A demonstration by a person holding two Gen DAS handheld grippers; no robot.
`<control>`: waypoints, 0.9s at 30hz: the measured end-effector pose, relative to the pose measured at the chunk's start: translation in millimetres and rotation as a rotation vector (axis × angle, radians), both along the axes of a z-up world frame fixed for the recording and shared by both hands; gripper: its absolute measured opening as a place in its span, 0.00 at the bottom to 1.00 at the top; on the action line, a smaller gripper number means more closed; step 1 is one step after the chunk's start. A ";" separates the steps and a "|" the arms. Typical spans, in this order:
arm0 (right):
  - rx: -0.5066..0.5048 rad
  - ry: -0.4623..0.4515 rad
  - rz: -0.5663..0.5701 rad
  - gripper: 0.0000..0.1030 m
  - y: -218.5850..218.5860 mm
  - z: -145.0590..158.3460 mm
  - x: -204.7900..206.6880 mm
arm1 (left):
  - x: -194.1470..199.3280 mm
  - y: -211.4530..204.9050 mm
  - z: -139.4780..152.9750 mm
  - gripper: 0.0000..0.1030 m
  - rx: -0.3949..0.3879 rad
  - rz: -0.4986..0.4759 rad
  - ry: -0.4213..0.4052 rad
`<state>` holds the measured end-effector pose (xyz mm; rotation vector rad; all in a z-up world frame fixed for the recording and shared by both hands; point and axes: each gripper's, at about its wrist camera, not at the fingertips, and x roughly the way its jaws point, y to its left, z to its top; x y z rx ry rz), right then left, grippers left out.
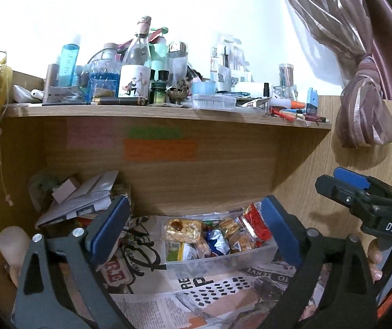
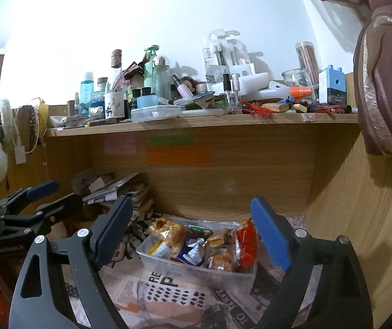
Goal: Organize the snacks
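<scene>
A clear plastic bin (image 1: 217,260) (image 2: 168,264) sits on newspaper in a wooden cubby. It holds several snack packets: a nut bar (image 1: 182,229) (image 2: 167,230), a red packet (image 1: 256,223) (image 2: 246,242), a blue-white packet (image 1: 217,242) (image 2: 194,252). My left gripper (image 1: 193,229) is open and empty, held in front of the bin. My right gripper (image 2: 191,231) is open and empty, also in front of the bin. Each gripper shows at the edge of the other's view: the right (image 1: 344,183) and the left (image 2: 50,194).
A shelf board (image 1: 168,111) (image 2: 196,122) above the cubby is crowded with bottles, jars and pens. A stack of papers and cardboard (image 1: 83,197) (image 2: 121,192) lies at the back left. A knotted curtain (image 1: 366,104) (image 2: 382,82) hangs at right. Newspaper (image 1: 209,288) covers the floor.
</scene>
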<state>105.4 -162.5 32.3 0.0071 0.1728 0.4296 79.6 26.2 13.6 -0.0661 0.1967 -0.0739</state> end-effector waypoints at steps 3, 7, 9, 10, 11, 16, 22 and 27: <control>-0.002 -0.013 -0.010 0.92 1.2 -0.8 -5.9 | -3.4 0.3 -1.0 0.98 -0.002 0.007 -0.001; -0.001 -0.025 -0.013 0.96 0.6 -1.8 -12.8 | -6.6 0.3 -2.8 0.99 0.000 0.015 -0.003; -0.004 -0.025 -0.013 0.96 1.6 -2.5 -14.6 | -7.9 -0.8 -3.6 0.99 0.001 0.019 -0.002; -0.005 -0.025 -0.014 0.97 1.9 -2.7 -15.0 | -8.2 -0.4 -3.9 0.99 0.001 0.018 -0.003; -0.007 -0.025 -0.016 0.97 2.0 -2.8 -15.1 | -8.7 -0.6 -4.1 0.99 0.001 0.019 -0.005; 0.001 -0.023 -0.014 1.00 1.2 -3.5 -14.5 | -9.1 -0.3 -5.1 0.99 0.005 0.016 -0.003; 0.004 -0.015 -0.010 1.00 0.7 -4.5 -14.0 | -6.7 1.2 -7.6 1.00 0.003 0.012 0.005; 0.009 -0.006 -0.013 1.00 -0.4 -5.8 -11.5 | -4.0 1.3 -9.3 1.00 0.000 0.008 0.013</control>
